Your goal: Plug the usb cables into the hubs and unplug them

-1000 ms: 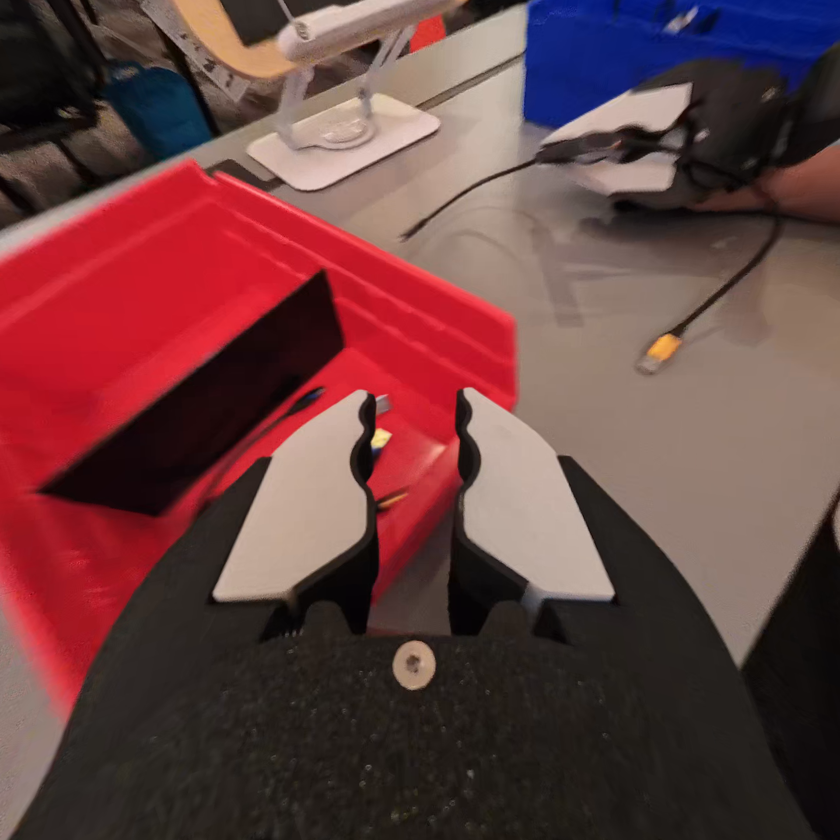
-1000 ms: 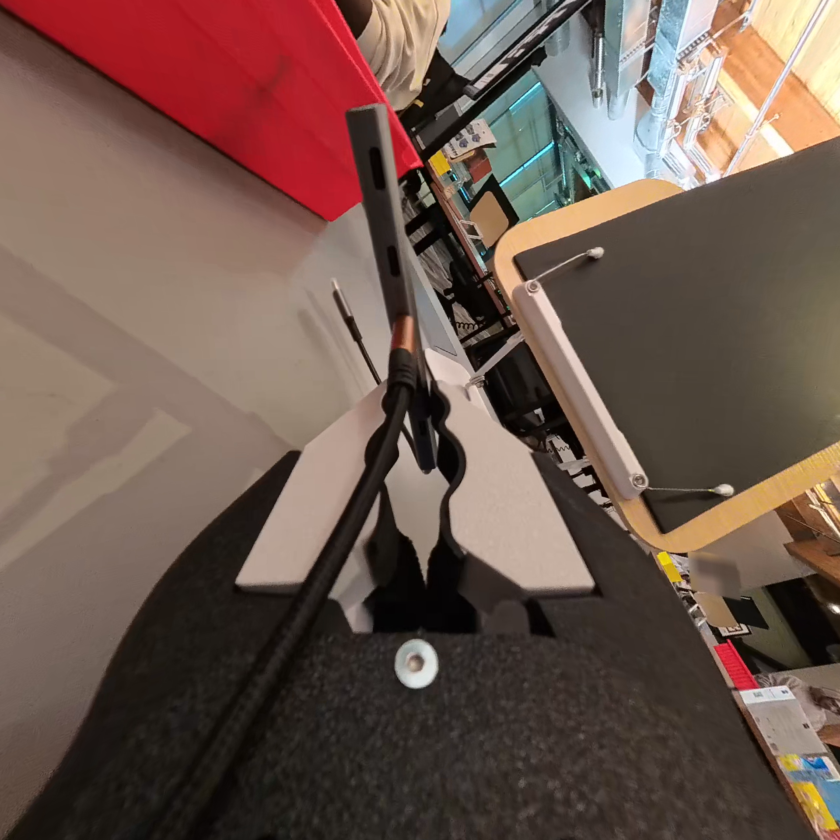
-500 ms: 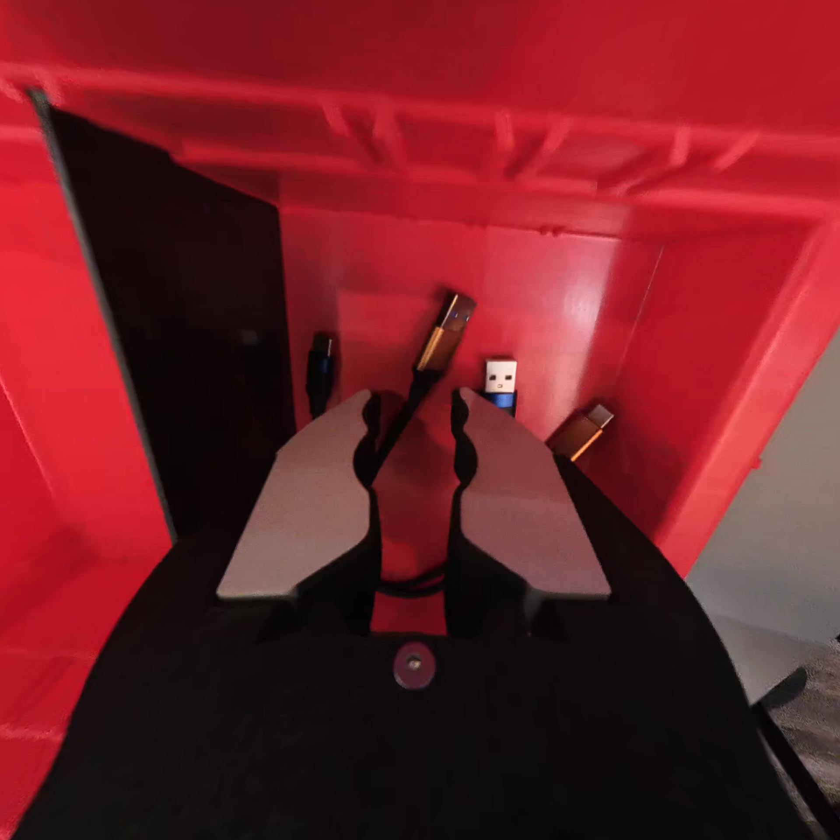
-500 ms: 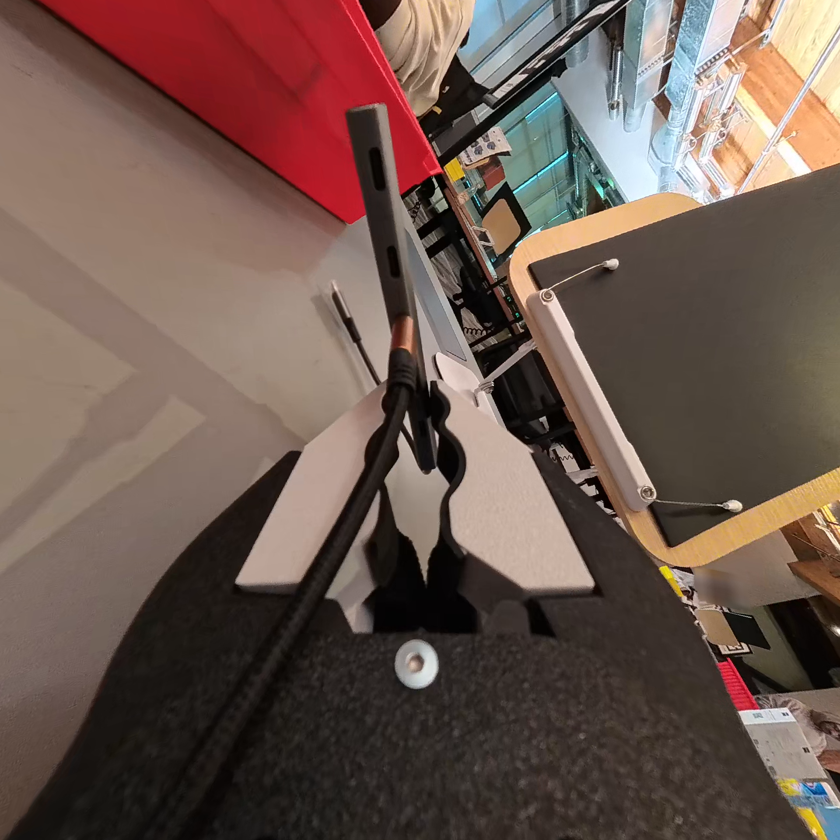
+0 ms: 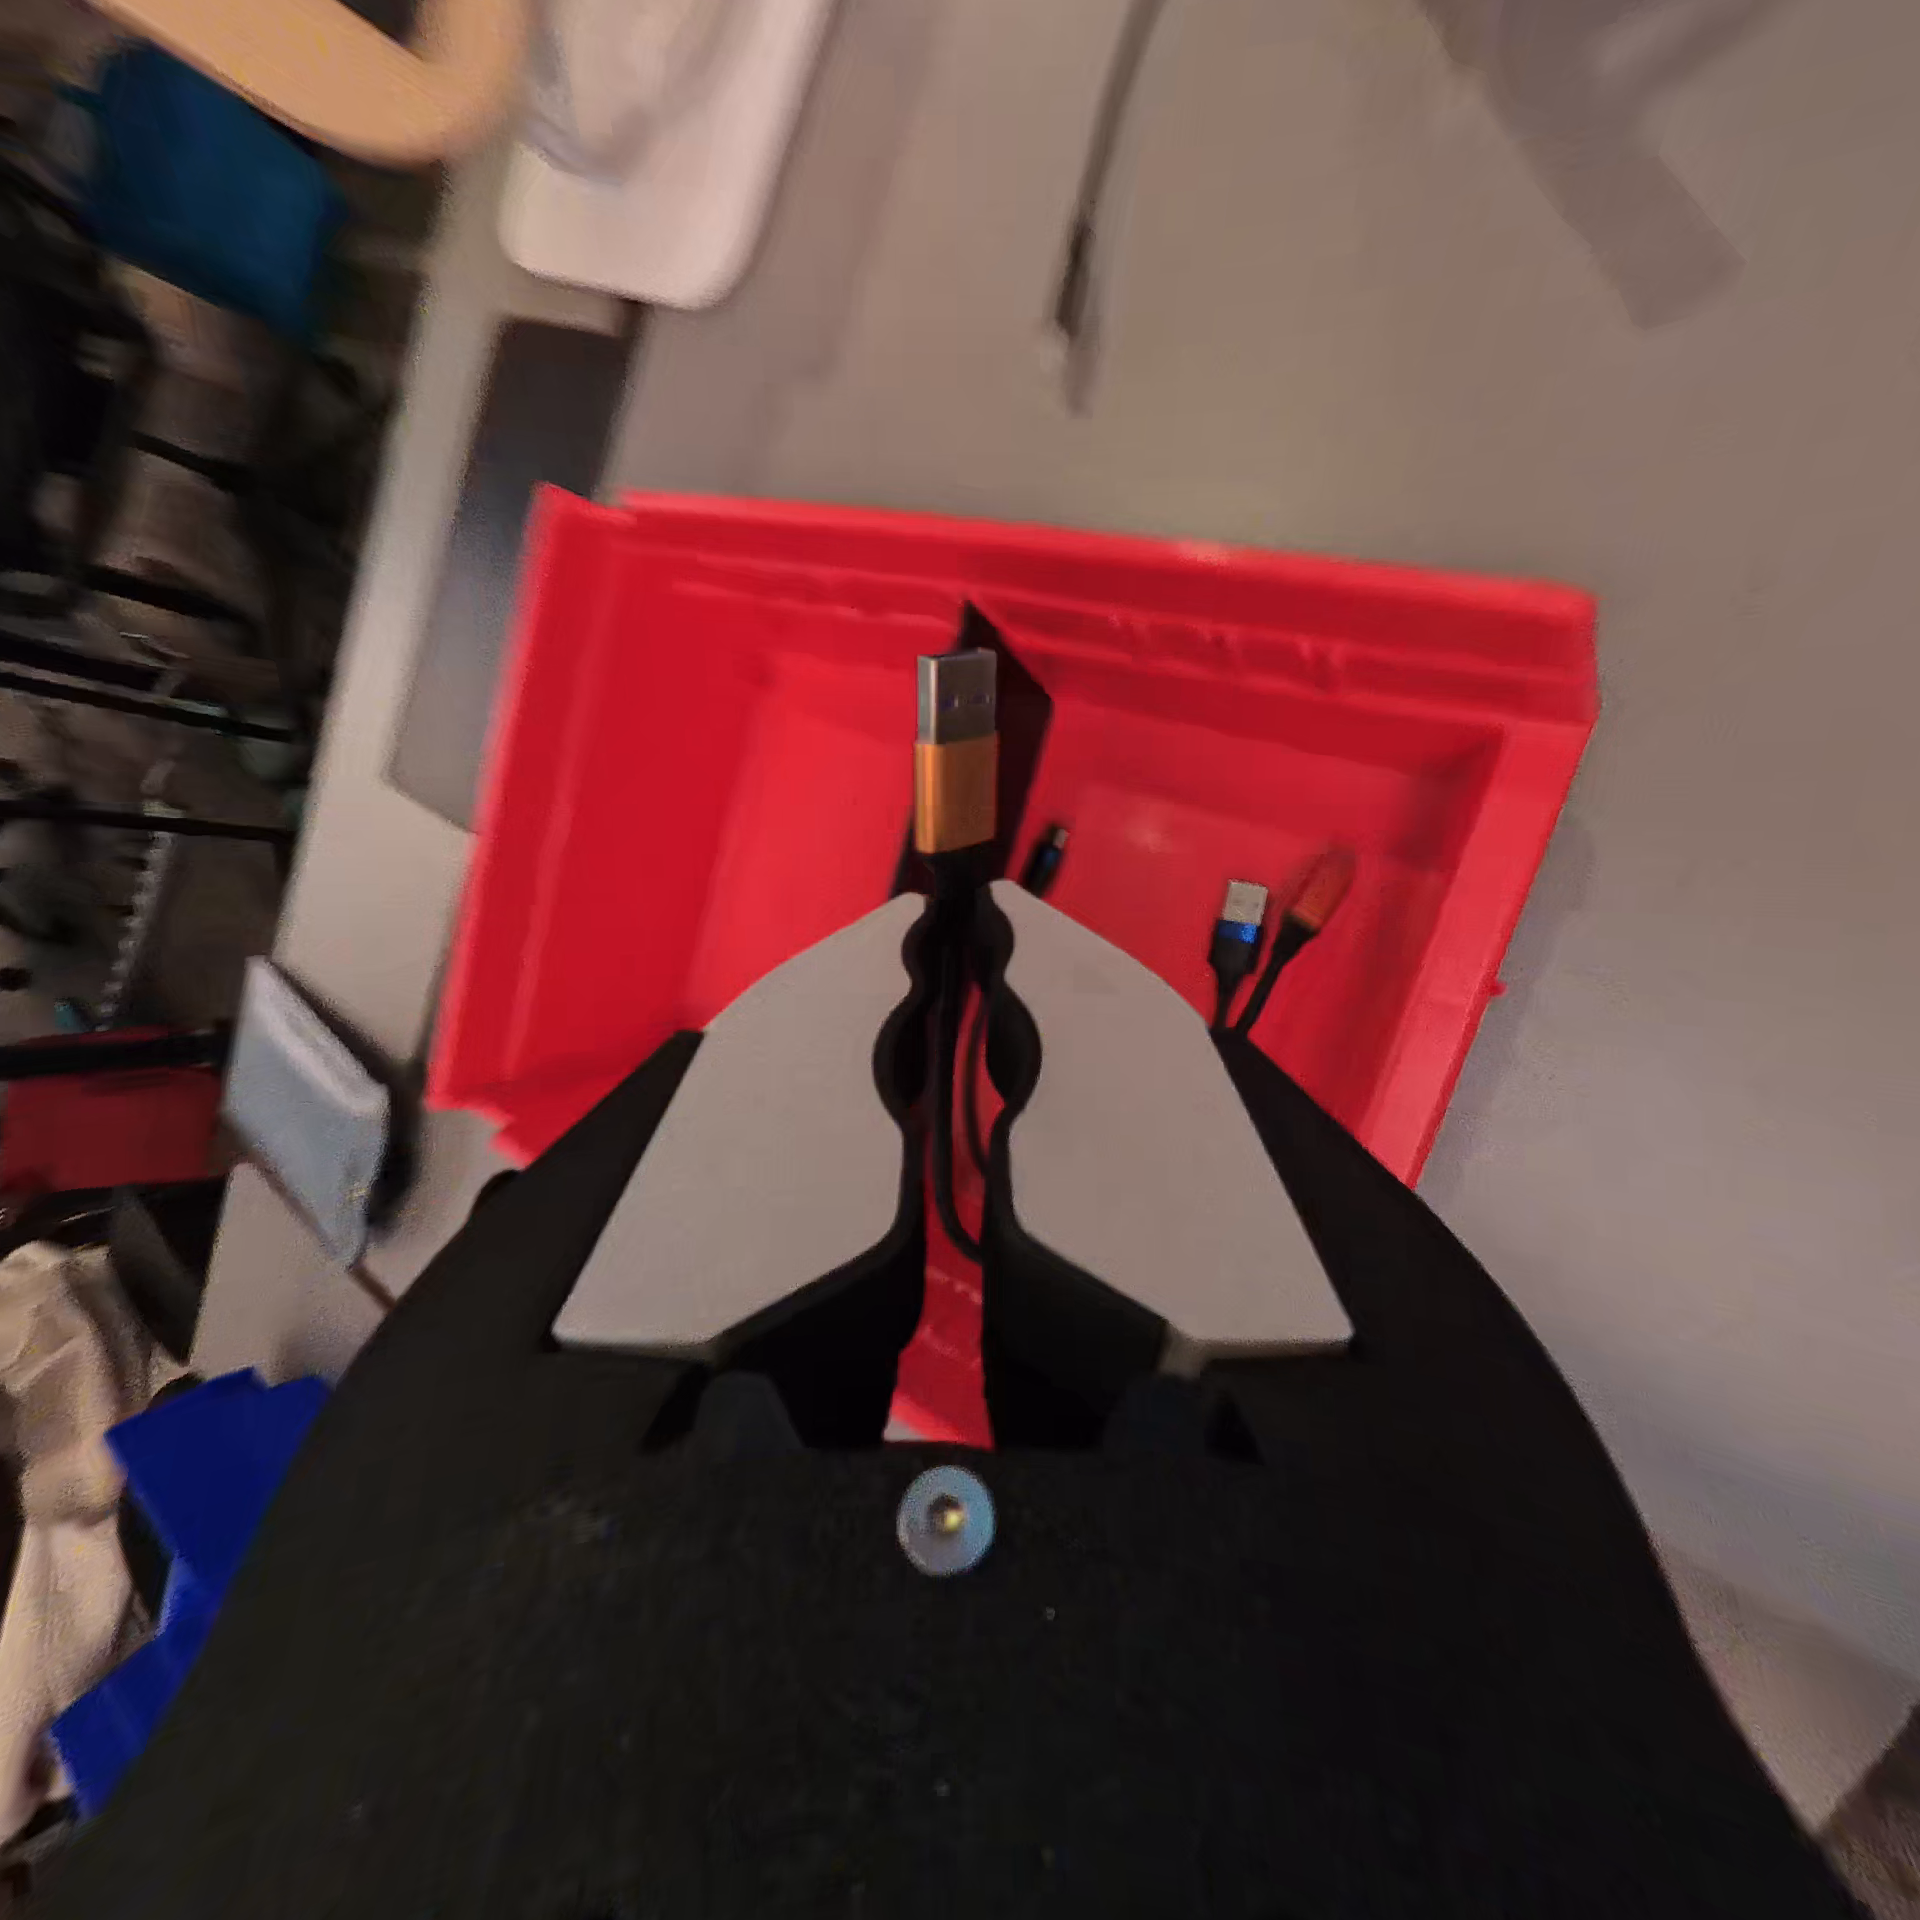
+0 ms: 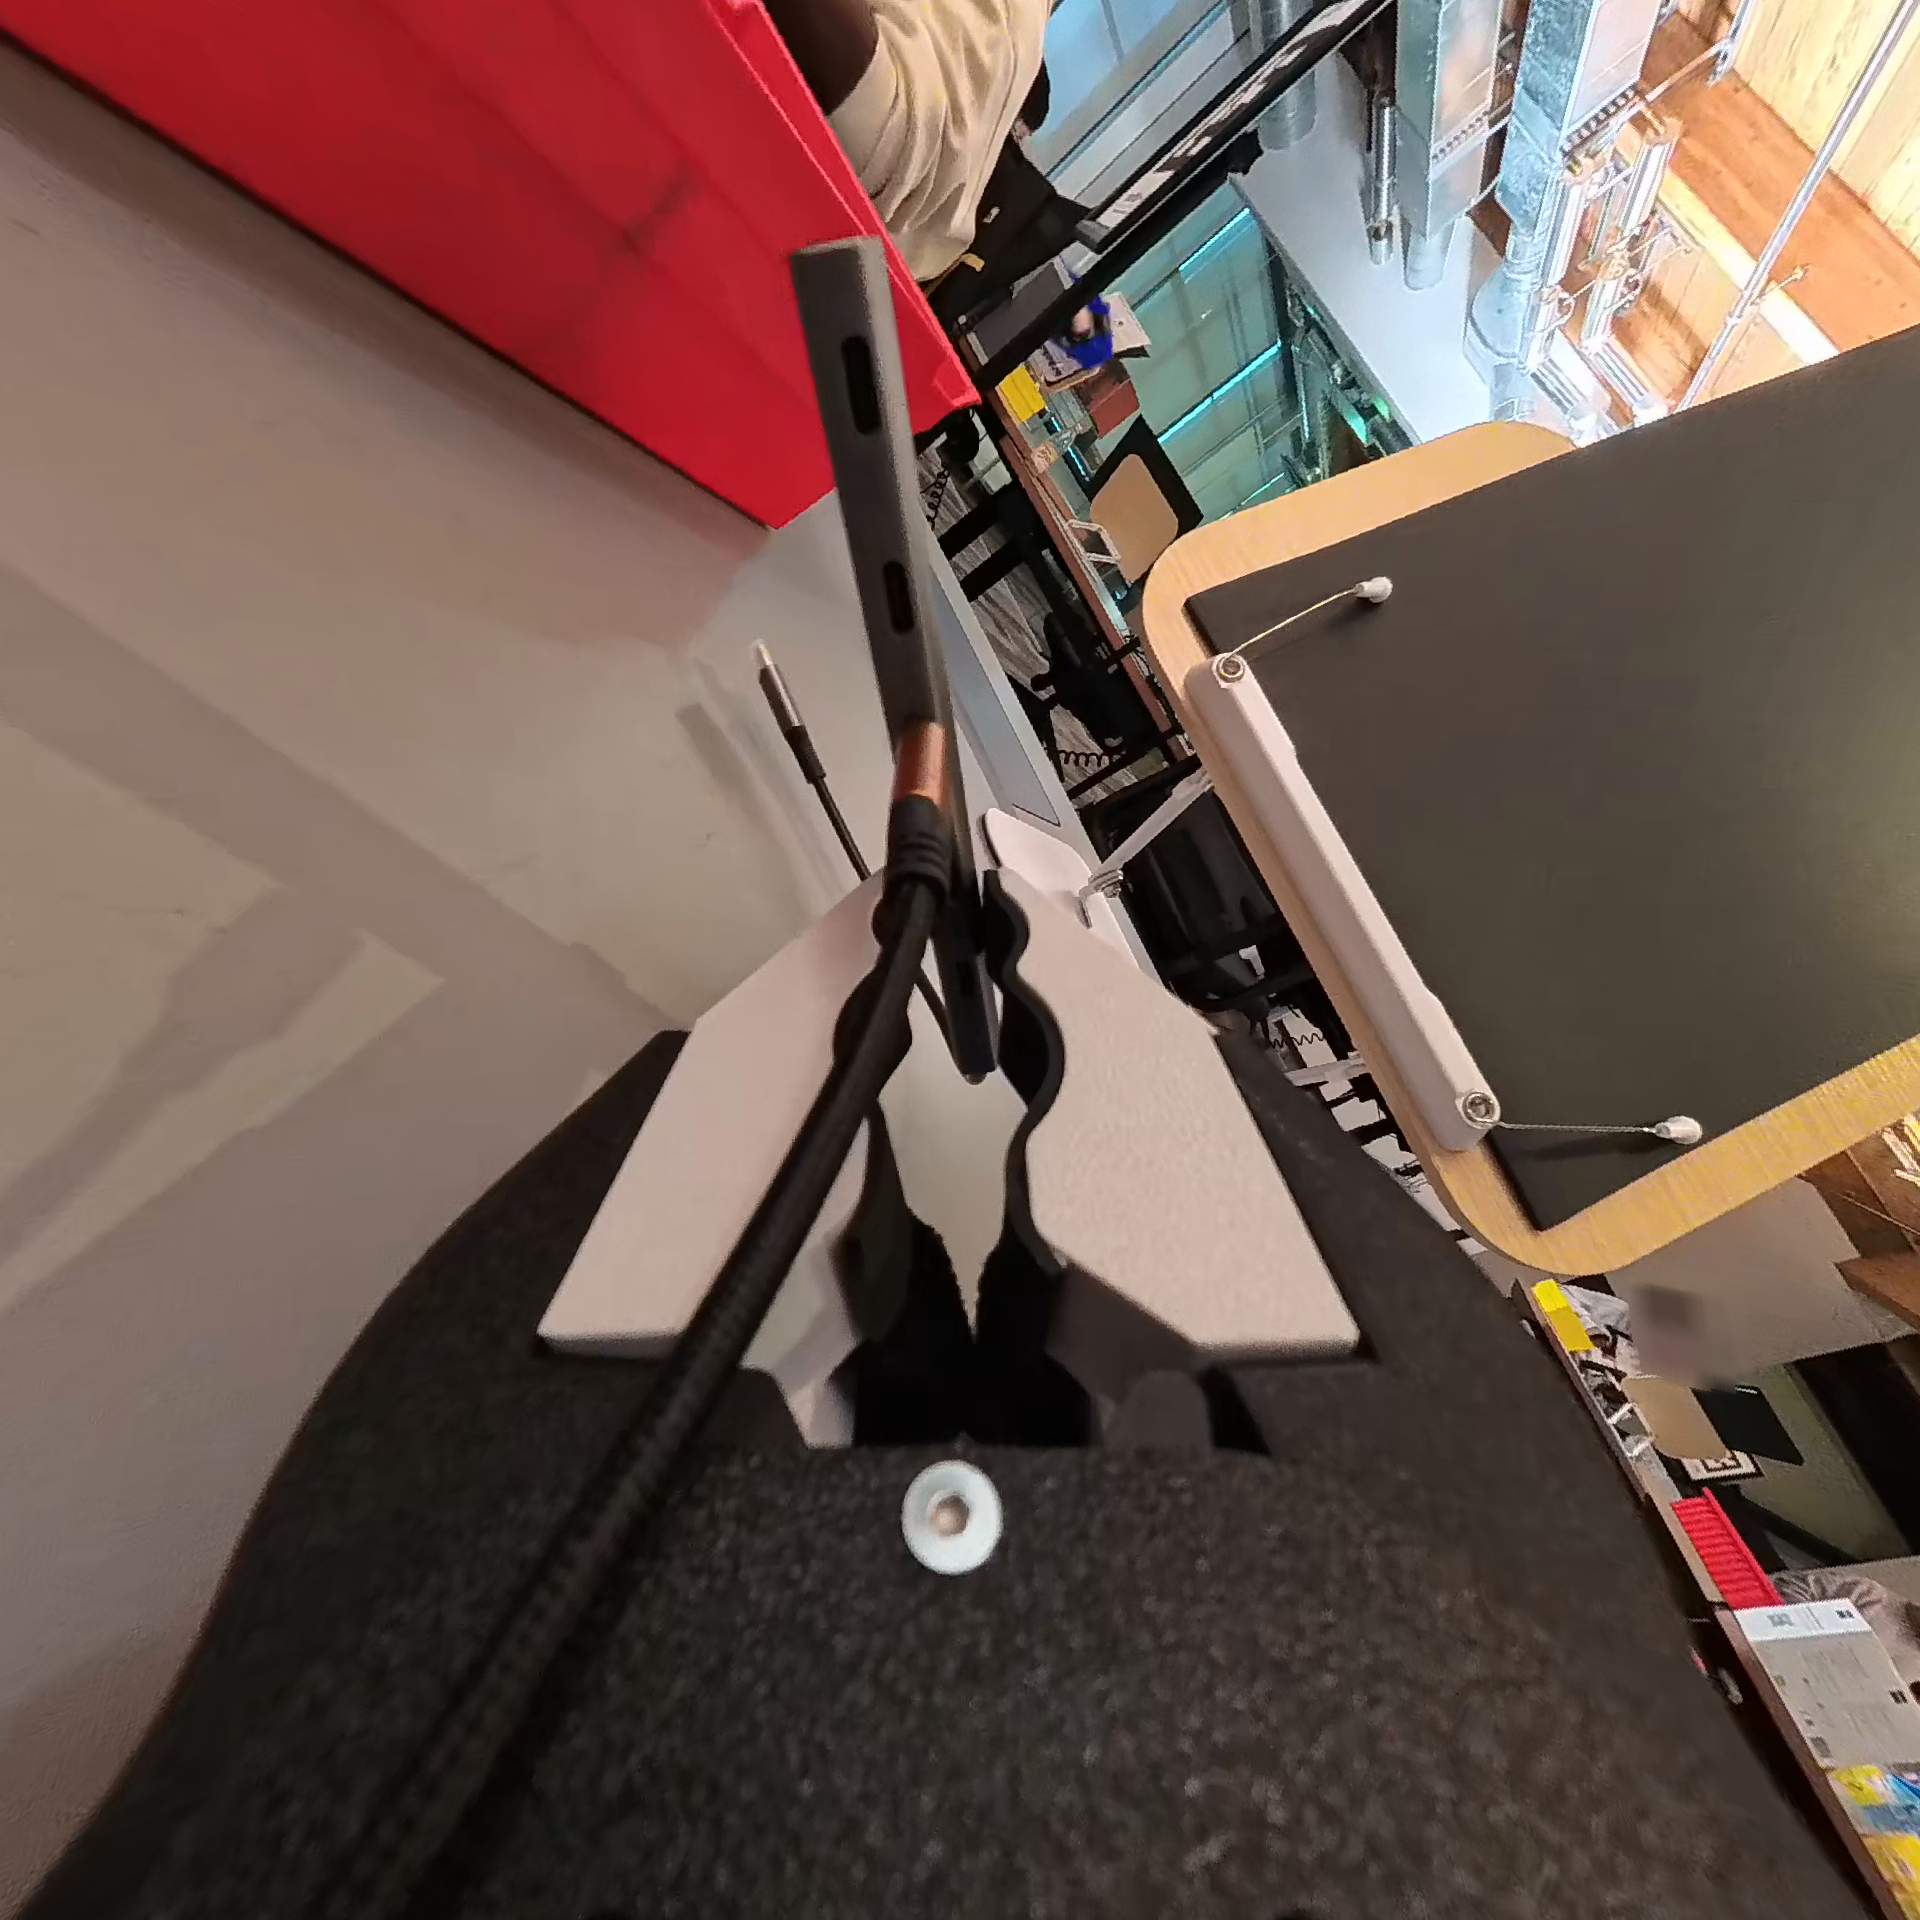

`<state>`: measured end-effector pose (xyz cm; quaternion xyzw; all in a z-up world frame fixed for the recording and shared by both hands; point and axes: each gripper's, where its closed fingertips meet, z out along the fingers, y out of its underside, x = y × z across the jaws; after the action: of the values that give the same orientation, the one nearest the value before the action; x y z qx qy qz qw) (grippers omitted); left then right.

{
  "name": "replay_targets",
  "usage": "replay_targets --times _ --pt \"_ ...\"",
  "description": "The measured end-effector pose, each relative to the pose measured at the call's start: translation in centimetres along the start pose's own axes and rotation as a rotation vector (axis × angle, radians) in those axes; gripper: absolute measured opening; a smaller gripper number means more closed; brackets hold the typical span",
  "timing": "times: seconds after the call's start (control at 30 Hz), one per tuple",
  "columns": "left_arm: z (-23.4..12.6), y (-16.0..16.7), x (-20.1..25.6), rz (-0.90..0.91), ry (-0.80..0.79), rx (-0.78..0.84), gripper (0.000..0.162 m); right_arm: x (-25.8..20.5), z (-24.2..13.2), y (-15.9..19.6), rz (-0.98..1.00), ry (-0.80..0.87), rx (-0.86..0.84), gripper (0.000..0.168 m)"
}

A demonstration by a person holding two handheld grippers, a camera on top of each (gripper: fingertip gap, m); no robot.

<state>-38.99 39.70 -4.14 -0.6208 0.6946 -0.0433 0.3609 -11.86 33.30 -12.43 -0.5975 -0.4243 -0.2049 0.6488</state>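
My left gripper (image 5: 954, 902) is shut on a black cable just behind its orange USB plug (image 5: 956, 764), which sticks up above the red bin (image 5: 623, 831). In the bin lie a blue-collared plug (image 5: 1238, 914), an orange plug (image 5: 1317, 891), a small dark plug (image 5: 1047, 860) and a black divider (image 5: 1023, 717). My right gripper (image 6: 966, 894) is shut on a thin dark grey hub (image 6: 883, 499) with side ports. A copper-collared plug (image 6: 920, 764) with a braided black cable (image 6: 790, 1174) is plugged into the hub.
A loose cable end (image 6: 790, 727) lies on the grey table (image 6: 312, 727) beyond the right gripper. The red bin's side (image 6: 468, 187) is behind it. A white stand base (image 5: 644, 208) and a black board with a wooden rim (image 6: 1610, 810) stand nearby. A blue bin (image 5: 187, 1475) is at lower left. Left tips to right tips: about 30 centimeters.
My left gripper has shut on the orange-plug cable and lifted it up out of the red bin. The right gripper still holds the hub, barely moved.
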Motion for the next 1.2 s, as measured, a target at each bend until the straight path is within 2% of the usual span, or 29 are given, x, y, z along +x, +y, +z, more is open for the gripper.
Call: replay_targets --times 0.1,0.2,0.27,0.33,0.4,0.47,0.63,0.77,0.87,1.0,1.2 --pt "-5.9 -3.0 -1.9 -0.077 -0.087 0.141 0.005 0.2 0.0 0.0 0.002 0.011 0.001 0.009" --pt "-11.6 -7.2 -1.2 -0.205 -0.078 0.310 0.005 0.3 0.0 -0.1 -0.002 0.017 0.003 0.009" --pt "-13.8 -10.1 0.3 -0.330 -0.026 0.416 0.005 0.3 0.0 -0.1 -0.004 0.020 0.003 0.009" --pt "-14.1 -12.4 2.6 -0.409 0.030 0.474 0.005 0.4 0.0 -0.1 -0.005 0.023 0.004 0.009" --pt "-12.0 -13.4 5.1 -0.498 0.059 0.476 0.005 0.4 0.0 -0.1 -0.009 0.028 0.003 0.009" --pt "-8.2 -13.8 8.2 -0.584 0.122 0.453 0.005 0.4 0.0 -0.1 -0.023 0.034 -0.003 0.009" --pt "3.8 -11.1 14.7 -0.714 0.223 0.214 0.005 0.4 0.1 0.2 -0.081 0.060 -0.035 0.009" --pt "10.4 -9.8 16.3 -0.766 0.243 0.092 0.005 0.5 0.1 0.3 -0.079 0.063 -0.038 0.009" --pt "12.7 -10.1 15.9 -0.774 0.231 0.104 0.006 0.5 0.1 0.2 -0.070 0.060 -0.031 0.009" --pt "13.6 -10.1 15.6 -0.713 0.201 0.122 0.008 0.5 0.1 0.3 -0.067 0.056 -0.035 0.009" --pt "12.1 -13.8 14.6 -0.602 0.122 0.323 0.040 0.1 0.1 -0.1 -0.081 0.046 -0.025 0.009"
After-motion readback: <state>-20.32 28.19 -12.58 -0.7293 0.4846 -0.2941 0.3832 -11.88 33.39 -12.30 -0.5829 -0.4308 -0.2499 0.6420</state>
